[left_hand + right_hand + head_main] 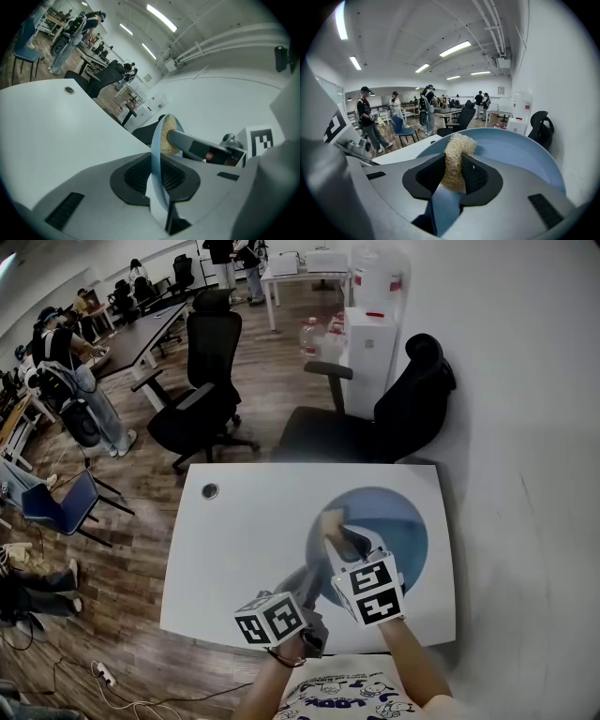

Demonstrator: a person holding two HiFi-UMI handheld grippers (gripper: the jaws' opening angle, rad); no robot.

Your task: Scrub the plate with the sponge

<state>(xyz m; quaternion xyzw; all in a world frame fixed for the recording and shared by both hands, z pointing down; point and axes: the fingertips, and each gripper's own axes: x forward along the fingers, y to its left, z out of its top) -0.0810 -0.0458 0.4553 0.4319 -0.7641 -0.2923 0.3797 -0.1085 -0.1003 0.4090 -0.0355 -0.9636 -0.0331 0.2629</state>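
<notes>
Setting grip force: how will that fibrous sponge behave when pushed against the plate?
Probably soft and springy: the sponge is a loose tangle of fibres, squeezed narrower inside the right gripper. Likely light, being so airy.

On the table, right half: plate; sponge on its left part.
</notes>
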